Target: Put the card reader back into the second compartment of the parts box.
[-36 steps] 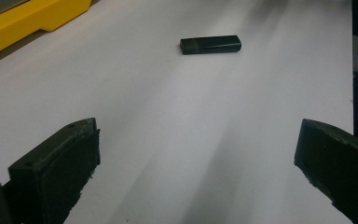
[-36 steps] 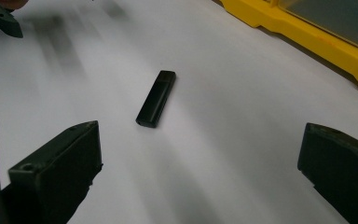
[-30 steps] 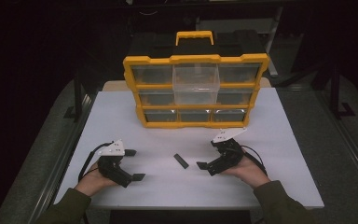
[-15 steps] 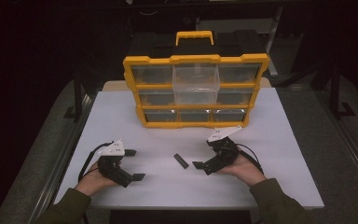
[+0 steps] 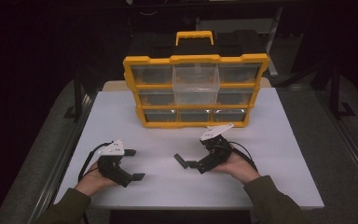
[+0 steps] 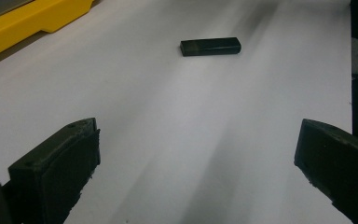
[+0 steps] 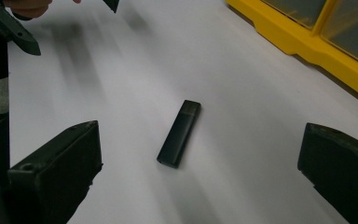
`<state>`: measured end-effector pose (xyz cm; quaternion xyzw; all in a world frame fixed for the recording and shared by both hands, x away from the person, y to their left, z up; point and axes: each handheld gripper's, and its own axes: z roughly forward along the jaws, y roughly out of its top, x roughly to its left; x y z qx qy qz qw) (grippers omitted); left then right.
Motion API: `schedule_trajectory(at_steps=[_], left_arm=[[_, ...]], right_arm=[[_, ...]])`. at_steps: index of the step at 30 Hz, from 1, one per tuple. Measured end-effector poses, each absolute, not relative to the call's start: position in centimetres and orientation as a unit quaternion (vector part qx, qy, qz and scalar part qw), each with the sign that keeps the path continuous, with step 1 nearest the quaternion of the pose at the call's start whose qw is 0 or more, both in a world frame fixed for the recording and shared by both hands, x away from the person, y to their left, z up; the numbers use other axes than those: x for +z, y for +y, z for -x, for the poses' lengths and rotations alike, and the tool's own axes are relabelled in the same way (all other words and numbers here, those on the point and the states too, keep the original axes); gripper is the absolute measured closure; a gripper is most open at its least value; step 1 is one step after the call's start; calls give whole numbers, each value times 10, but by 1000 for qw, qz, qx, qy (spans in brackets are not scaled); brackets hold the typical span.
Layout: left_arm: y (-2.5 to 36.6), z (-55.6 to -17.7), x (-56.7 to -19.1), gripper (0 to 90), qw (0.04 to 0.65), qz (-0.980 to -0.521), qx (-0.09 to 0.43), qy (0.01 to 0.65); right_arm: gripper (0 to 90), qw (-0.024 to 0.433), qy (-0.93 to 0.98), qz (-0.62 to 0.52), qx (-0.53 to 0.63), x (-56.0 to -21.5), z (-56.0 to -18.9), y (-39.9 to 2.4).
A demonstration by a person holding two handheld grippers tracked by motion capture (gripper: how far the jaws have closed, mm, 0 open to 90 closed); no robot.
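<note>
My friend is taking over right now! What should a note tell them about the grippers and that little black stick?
Left gripper: open, holding nothing, low over the white table.
Right gripper: open, holding nothing, aimed at the small flat black stick, closer to it than the left gripper.
The stick lies flat on the table between the grippers, touched by neither. The yellow drawer organiser stands behind, one clear middle drawer pulled out.
Done: nothing gripped yet.
Left: probably close the right gripper on the stick and lift it.

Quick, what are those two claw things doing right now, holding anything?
Left gripper: open, holding nothing.
Right gripper: open, holding nothing; the small flat black plastic stick lies on the table between its jaws, ahead.
</note>
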<state>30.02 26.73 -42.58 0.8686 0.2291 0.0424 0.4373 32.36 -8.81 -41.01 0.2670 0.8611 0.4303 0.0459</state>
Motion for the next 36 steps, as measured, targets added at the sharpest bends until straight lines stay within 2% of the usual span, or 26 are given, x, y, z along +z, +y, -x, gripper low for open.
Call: schedule_trajectory(at_steps=[36], left_arm=[[267, -300, -426, 0, 438, -868, 42, 230]], right_arm=[[0, 39, 873, -231, 429, -397, -343, -42]])
